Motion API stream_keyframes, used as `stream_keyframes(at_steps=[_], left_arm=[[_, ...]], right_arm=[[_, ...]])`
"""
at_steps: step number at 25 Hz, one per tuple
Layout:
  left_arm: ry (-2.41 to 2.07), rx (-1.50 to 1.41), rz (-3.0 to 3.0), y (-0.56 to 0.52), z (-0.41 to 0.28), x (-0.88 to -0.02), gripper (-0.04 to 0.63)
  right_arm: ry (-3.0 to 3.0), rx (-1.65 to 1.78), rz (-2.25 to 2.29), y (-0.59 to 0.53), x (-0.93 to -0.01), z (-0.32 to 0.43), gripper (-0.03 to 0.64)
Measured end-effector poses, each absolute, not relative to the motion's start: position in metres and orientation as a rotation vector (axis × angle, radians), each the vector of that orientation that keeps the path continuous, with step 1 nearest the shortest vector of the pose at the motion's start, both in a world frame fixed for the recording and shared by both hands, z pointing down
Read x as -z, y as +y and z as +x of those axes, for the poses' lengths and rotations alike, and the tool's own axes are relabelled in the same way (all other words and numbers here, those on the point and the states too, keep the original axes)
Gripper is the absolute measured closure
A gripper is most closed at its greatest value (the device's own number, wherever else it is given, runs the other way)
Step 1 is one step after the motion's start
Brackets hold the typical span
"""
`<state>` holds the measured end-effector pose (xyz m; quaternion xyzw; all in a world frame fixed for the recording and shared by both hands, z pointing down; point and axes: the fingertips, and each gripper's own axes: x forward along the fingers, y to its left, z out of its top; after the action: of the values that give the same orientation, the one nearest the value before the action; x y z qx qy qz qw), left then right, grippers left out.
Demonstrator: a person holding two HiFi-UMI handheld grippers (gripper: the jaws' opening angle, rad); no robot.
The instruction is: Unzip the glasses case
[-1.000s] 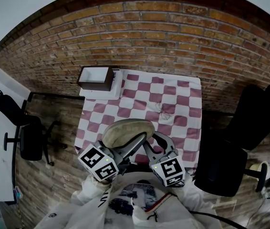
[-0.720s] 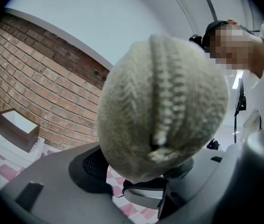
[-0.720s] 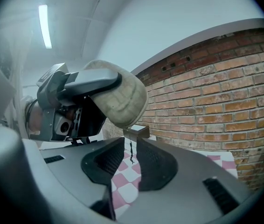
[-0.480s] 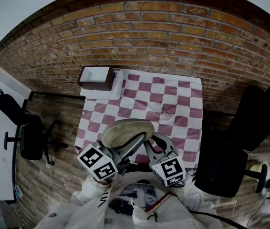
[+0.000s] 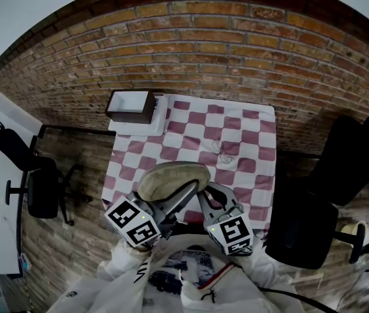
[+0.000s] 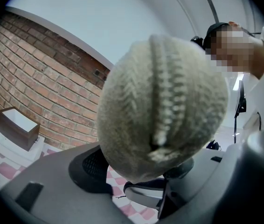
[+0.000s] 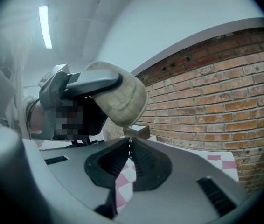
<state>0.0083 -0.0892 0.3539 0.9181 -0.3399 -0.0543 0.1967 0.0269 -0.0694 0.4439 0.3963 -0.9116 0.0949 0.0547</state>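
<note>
Right tool (image 7: 130, 147) just closed, pinching zipper pull (image 7: 129, 136) under glasses case (image 7: 118, 94); left tool (image 6: 140, 169) clamps it.

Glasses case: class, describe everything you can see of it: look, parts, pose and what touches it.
The glasses case is an oval, beige, fabric-looking shell with a zip along its edge, closed where it shows. It hangs roughly level in the air above the checked tablecloth. The left gripper clamps its sides; the right gripper, whose jaws have just been closing, pinches the small zipper pull at its end.
</note>
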Motion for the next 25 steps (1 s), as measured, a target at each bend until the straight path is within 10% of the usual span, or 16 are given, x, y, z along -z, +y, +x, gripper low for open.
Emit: stream_keyframes(at_steps=[25], left_arm=[[-0.984, 0.314, 2.503, -0.090, -0.003, -0.359, 0.305]], right_arm=[[-2.763, -0.215, 1.015, -0.048, -0.453, 0.006, 0.598]])
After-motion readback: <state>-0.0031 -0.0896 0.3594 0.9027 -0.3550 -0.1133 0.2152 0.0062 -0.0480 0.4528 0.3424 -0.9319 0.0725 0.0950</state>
